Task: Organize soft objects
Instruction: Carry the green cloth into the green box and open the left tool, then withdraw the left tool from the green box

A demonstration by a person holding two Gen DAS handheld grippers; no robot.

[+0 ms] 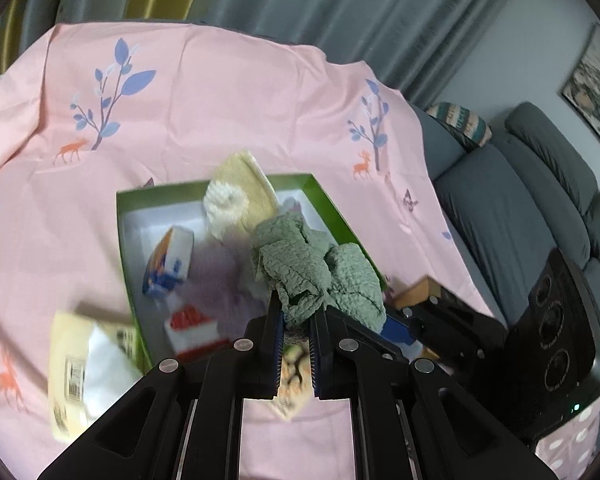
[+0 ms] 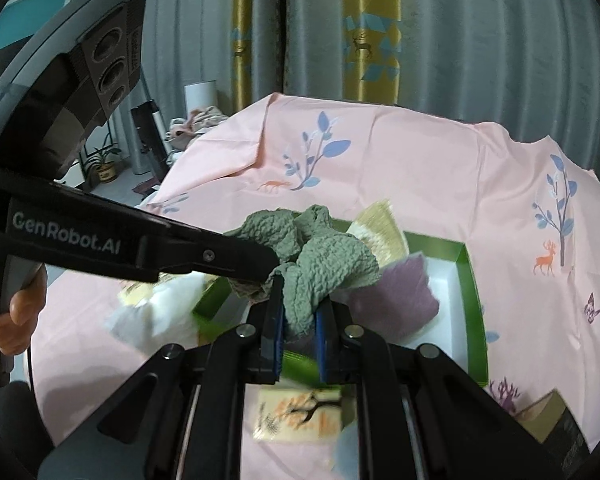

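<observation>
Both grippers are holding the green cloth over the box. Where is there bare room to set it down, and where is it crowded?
Free: the pink sheet beyond the green box, toward the curtains, and the box's white floor in its right corner, beside the purple cloth. Crowded: the box's middle and the sheet in front, with packets. The left gripper and right gripper hold the green cloth.
</observation>
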